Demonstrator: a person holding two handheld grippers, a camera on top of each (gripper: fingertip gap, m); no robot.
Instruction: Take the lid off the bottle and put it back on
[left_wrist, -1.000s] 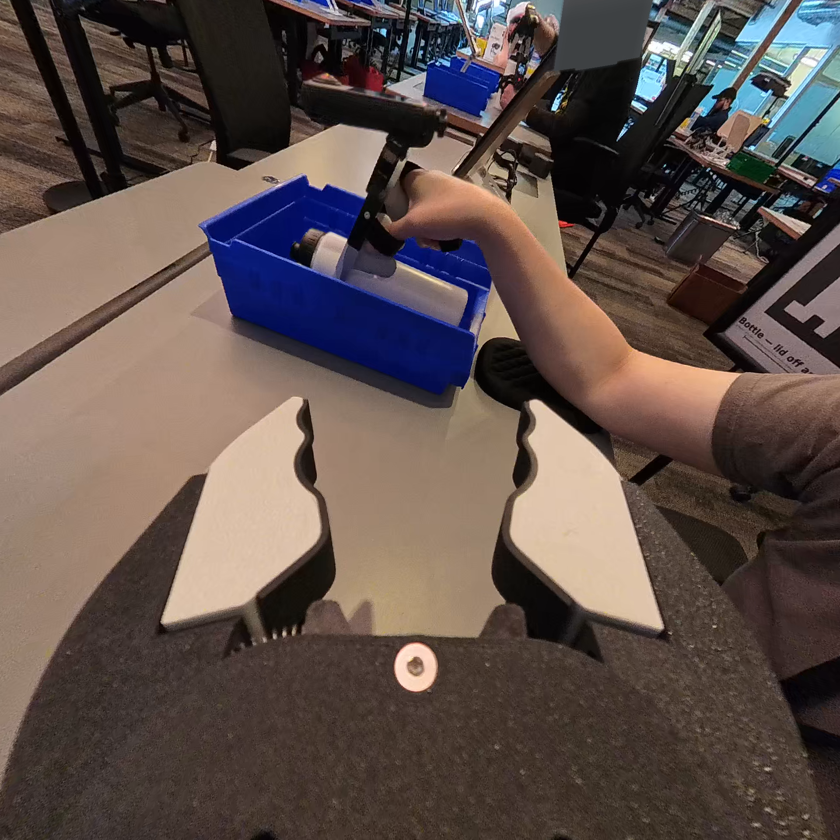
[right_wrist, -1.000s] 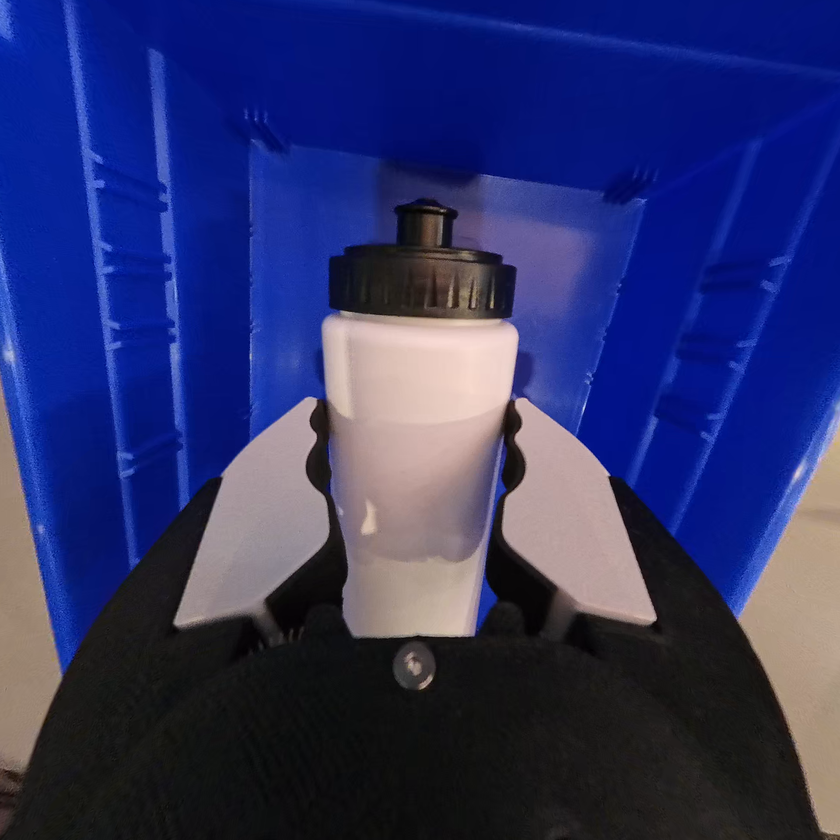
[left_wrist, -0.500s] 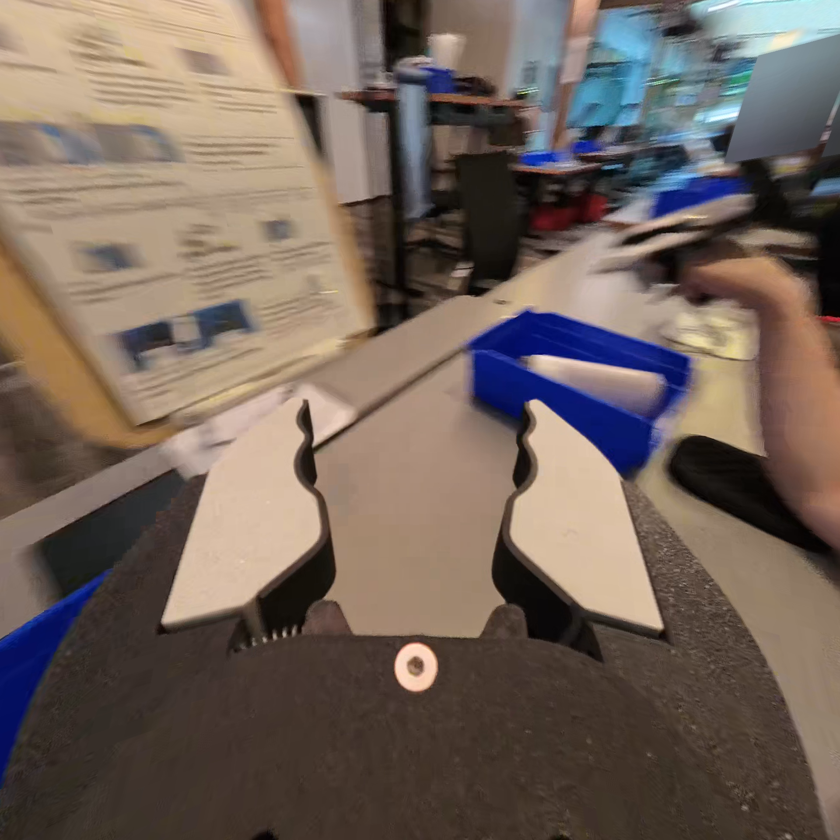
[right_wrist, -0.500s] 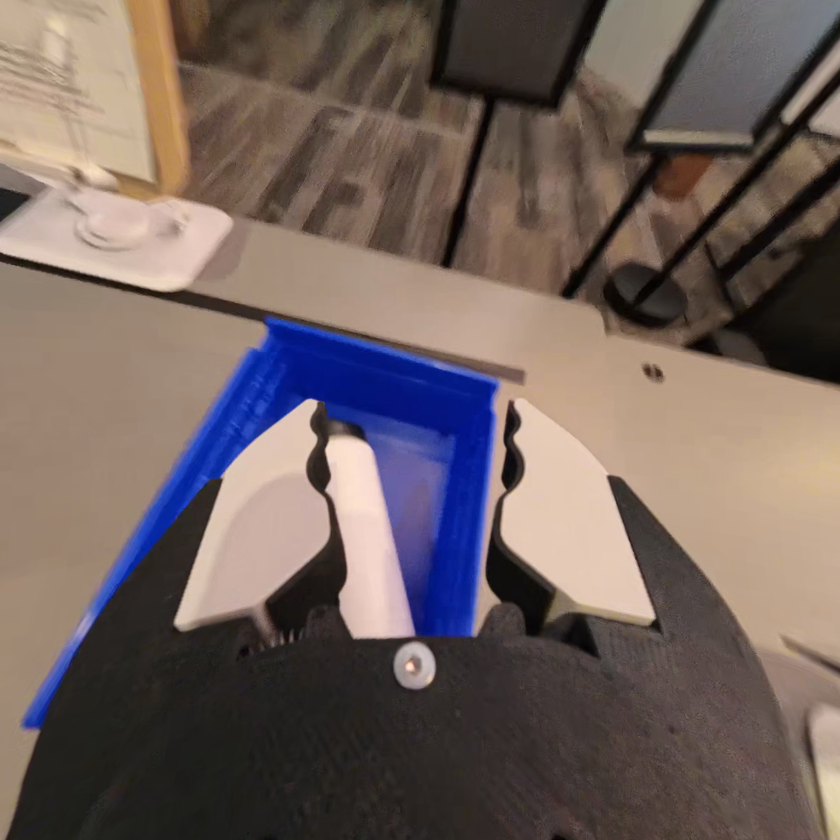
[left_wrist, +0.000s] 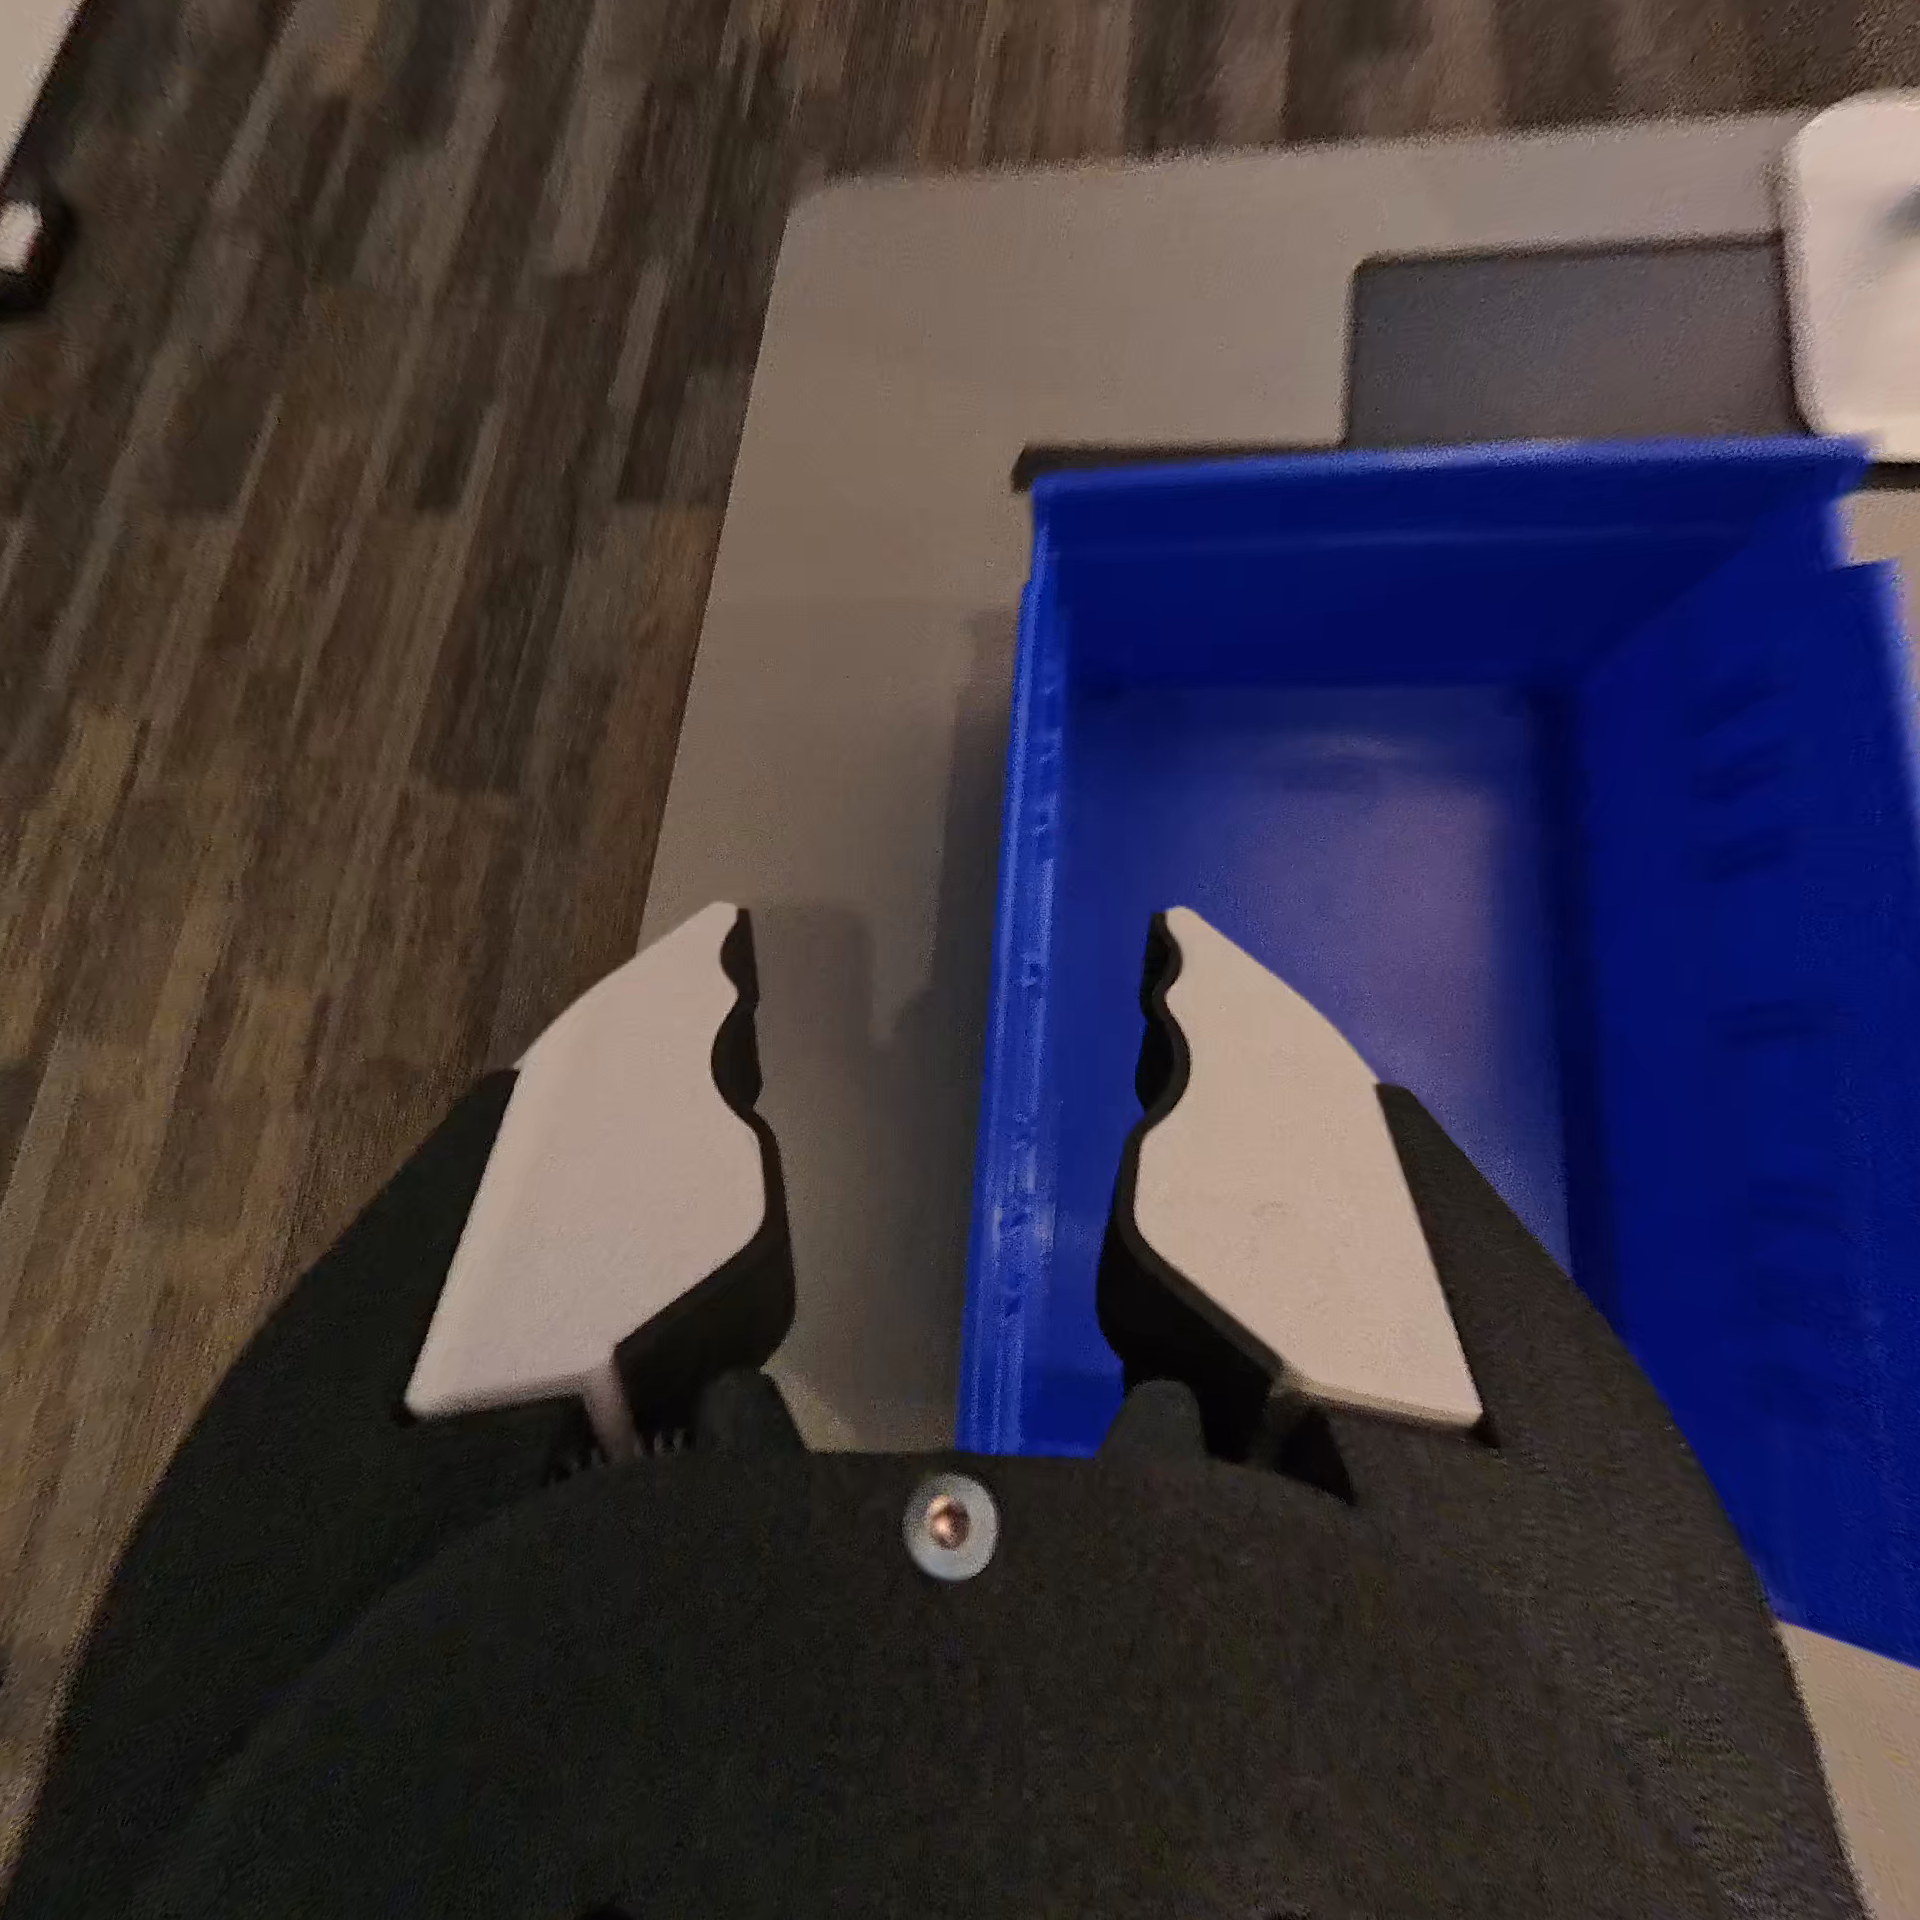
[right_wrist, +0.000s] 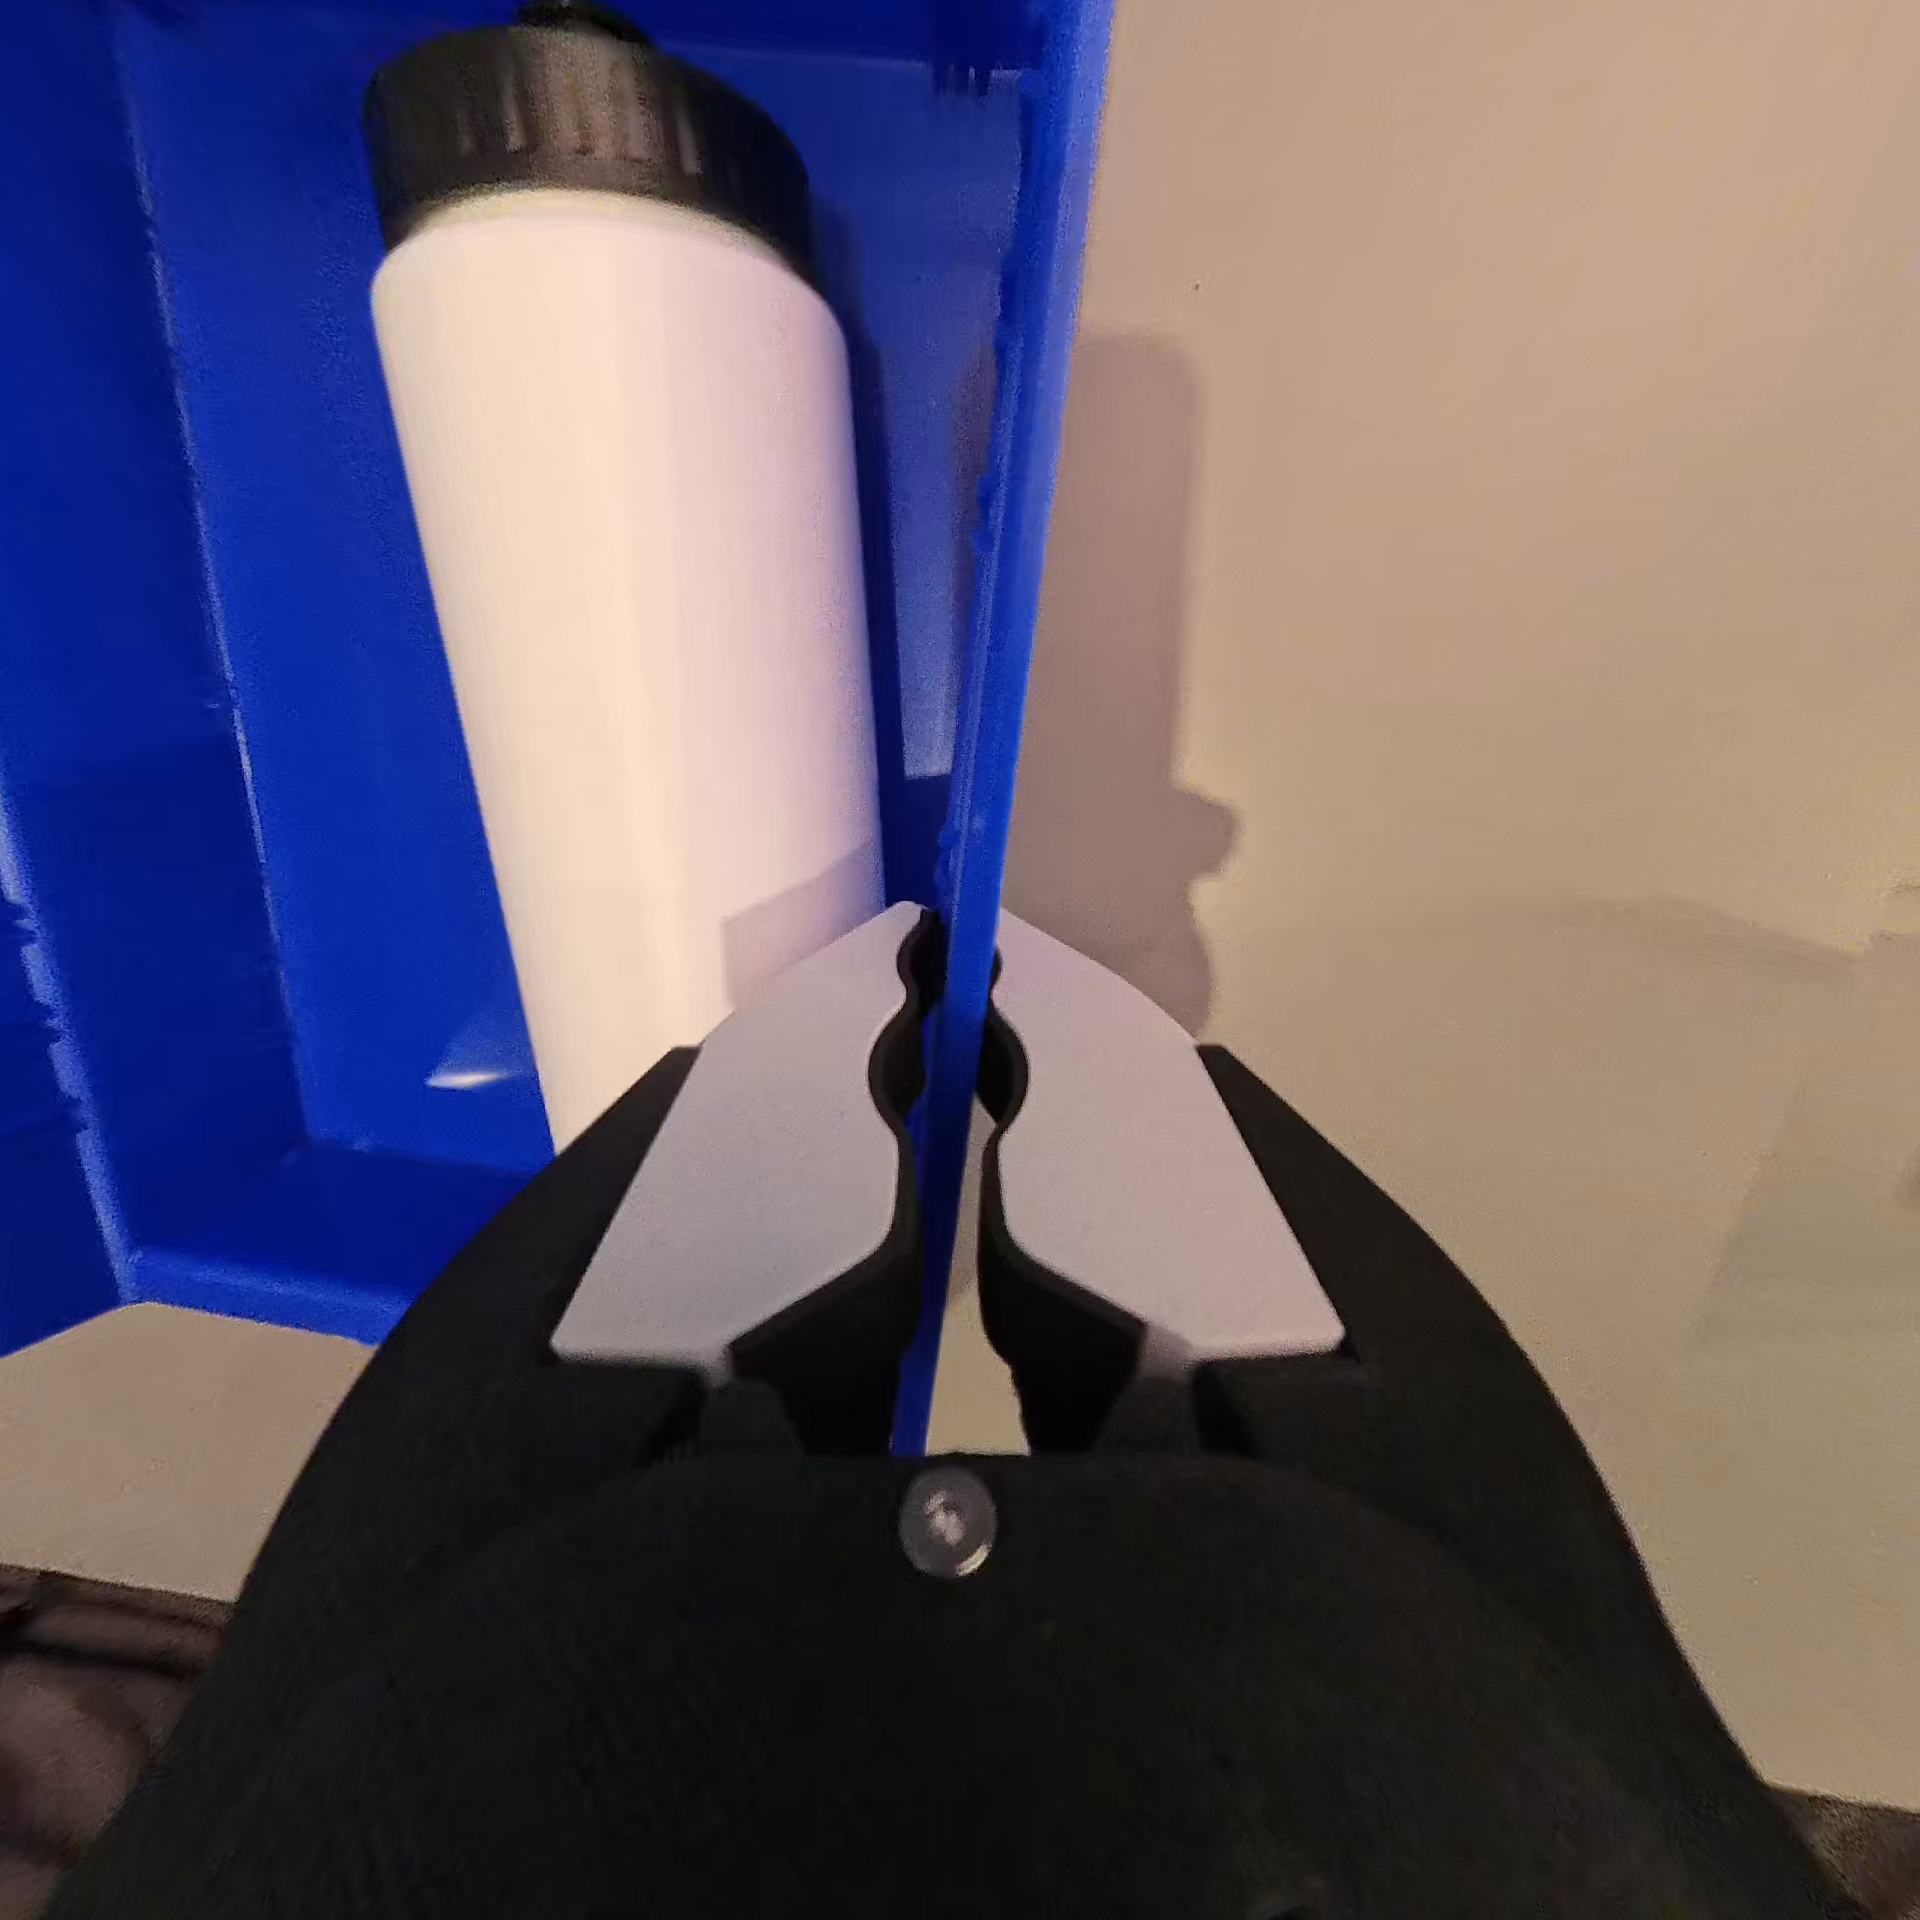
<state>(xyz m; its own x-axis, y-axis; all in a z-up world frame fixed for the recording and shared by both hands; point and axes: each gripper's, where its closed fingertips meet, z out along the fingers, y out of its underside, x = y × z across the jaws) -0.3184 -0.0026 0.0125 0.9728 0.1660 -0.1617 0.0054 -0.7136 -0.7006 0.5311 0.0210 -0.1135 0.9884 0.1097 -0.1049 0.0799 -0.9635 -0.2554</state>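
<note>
A white bottle (right_wrist: 644, 582) with a black ribbed lid (right_wrist: 582, 135) on it lies inside a blue bin (right_wrist: 208, 727) in the right wrist view. My right gripper (right_wrist: 956, 935) is shut on that bin's thin right side wall (right_wrist: 1029, 416), next to the bottle's base and not touching the bottle. In the left wrist view my left gripper (left_wrist: 948, 925) is open and empty, and points down over the left wall of a blue bin (left_wrist: 1351, 540) whose visible inside is empty. No bottle shows in the left wrist view.
The bins stand on a pale table (right_wrist: 1455, 520). In the left wrist view the table (left_wrist: 883, 416) edge runs along the left, with wood-pattern floor (left_wrist: 312, 623) beyond. A dark mat (left_wrist: 1558, 343) and a white object (left_wrist: 1860, 260) lie behind the bin.
My right gripper let go of the bottle, lifted away, then came down and shut on the bin's side wall. My left gripper swung from facing across the table to pointing down over an empty blue bin.
</note>
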